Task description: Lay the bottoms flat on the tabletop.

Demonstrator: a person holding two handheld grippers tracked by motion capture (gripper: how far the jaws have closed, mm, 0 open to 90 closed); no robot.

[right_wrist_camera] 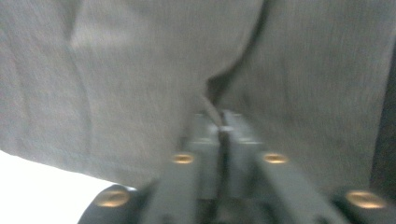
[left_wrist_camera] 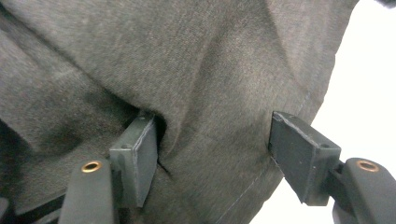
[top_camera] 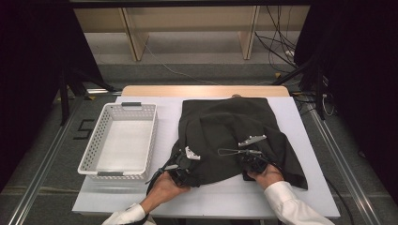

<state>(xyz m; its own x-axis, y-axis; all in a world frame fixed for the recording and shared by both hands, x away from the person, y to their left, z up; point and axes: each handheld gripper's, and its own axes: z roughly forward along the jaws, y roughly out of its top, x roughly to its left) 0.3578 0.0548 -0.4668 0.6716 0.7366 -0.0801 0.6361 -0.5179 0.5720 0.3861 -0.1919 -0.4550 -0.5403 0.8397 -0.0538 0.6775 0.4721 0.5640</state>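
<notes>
Dark garment (top_camera: 234, 136) lies lengthwise away; left claw (left_wrist_camera: 212, 161) released, right claw (right_wrist_camera: 222, 135) clenched on it.

Left of the left gripper (top_camera: 180, 164): white basket (top_camera: 101, 145) blocking. Between both grippers: dark garment (top_camera: 225, 126) heaped. Near side of right gripper (top_camera: 251, 161): bare table (top_camera: 220, 199), passable.

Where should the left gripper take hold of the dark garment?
On the near left hem, coming in from the table's front edge. The left gripper stands open around a raised fold there, and that fold gives the jaws cloth to pinch.
</notes>
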